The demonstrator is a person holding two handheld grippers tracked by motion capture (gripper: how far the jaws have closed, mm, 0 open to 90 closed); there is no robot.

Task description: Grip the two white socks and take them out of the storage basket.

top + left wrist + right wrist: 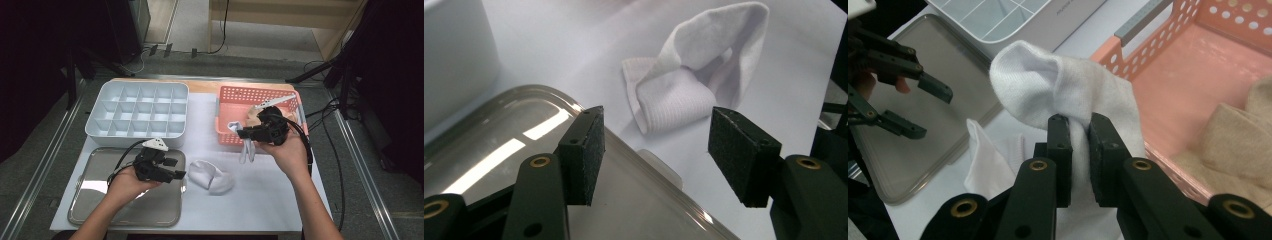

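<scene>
My right gripper [1079, 131] is clamped on a white sock [1058, 85] at frame centre, hanging over the pink basket's [1168, 75] near rim, while my left gripper [656, 150], jaws apart and empty, hovers over the steel tray [499, 135], a second white sock [694, 75] upper right of it.

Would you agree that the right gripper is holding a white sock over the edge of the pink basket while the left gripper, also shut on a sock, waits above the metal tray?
Not quite: the left gripper is open and holds nothing, as the left gripper view shows; the second white sock lies on the table ahead of it. The rest stands: the right gripper is shut on a white sock at the pink basket, and the left gripper waits above the metal tray.
</scene>
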